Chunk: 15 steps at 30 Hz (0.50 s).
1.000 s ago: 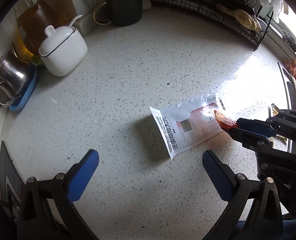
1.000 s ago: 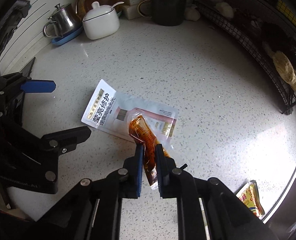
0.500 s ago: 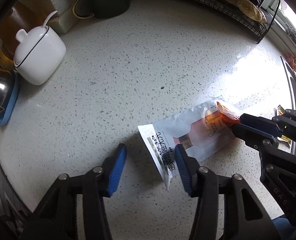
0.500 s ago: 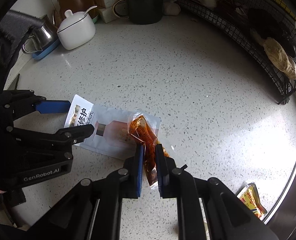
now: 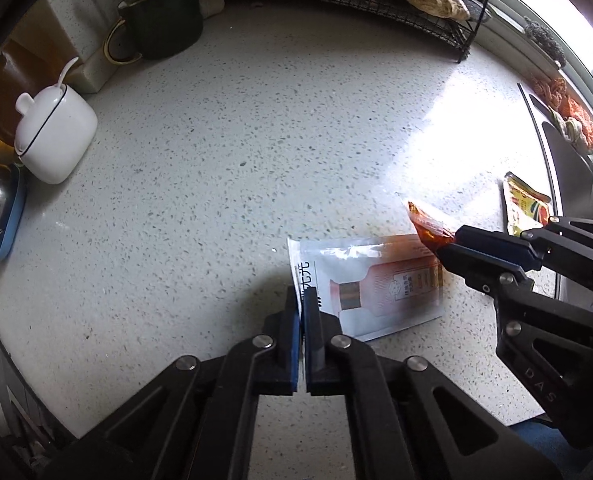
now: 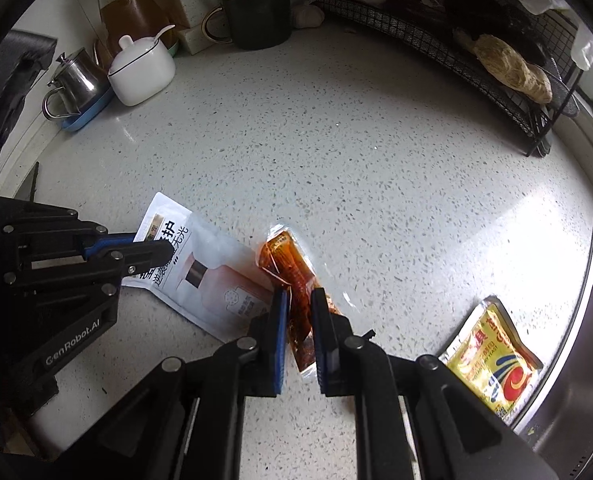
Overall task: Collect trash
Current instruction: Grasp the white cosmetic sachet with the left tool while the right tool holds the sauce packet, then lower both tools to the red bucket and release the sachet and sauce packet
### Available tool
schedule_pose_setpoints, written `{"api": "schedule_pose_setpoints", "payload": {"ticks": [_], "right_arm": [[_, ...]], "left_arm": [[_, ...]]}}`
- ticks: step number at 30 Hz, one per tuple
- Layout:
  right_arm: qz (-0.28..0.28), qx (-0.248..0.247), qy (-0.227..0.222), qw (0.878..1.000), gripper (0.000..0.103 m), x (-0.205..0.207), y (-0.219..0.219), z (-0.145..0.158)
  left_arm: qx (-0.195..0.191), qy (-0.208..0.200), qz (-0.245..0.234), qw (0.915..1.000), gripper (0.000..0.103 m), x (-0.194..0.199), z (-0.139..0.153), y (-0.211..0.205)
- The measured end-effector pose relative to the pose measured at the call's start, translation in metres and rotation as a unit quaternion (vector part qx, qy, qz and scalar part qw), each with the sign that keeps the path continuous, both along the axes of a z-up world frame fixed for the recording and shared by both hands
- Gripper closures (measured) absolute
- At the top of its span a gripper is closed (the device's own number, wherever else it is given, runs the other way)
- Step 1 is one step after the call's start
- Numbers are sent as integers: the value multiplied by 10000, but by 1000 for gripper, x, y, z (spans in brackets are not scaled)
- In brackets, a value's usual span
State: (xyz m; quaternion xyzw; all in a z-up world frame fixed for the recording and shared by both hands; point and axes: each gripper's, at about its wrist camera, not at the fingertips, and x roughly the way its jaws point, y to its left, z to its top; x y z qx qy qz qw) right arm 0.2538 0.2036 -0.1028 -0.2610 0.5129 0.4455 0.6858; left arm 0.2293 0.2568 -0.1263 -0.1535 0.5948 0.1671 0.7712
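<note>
The left gripper (image 5: 301,300) has just closed its jaws, and they now pinch the near left edge of the white pouch (image 5: 376,284), the thin edge of the packet caught between the blue pads with hardly any gap left. The pouch itself lies flat on the speckled countertop (image 5: 236,140), its printed side up, stretching off to the right from the pinched edge. The right gripper (image 6: 296,304) is clamped on the red sauce sachet (image 6: 292,272), which sticks out beyond the fingertips and hangs over the right end of the white pouch; whether the sachet touches the pouch I cannot tell. Its jaws stand only narrowly apart, the sachet filling the space between them. Further right, near the edge of the sink (image 6: 592,320), a yellow packet (image 6: 492,356) lies flat on the counter, apart from both tools. At the far left of the counter stand a white lidded pot (image 5: 54,136) with a spoon and a dark mug (image 5: 164,20) full of utensils, well away from the pouch.
</note>
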Motion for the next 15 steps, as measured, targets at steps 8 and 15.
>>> {"api": "schedule_pose_setpoints", "payload": {"ticks": [8, 15], "right_arm": [[-405, 140, -135, 9990, 92, -14, -61, 15], [-744, 238, -234, 9967, 92, -40, -131, 30]], "left_arm": [[231, -178, -345, 9990, 102, -21, 21, -60], [330, -325, -696, 9965, 103, -37, 30, -115]]}}
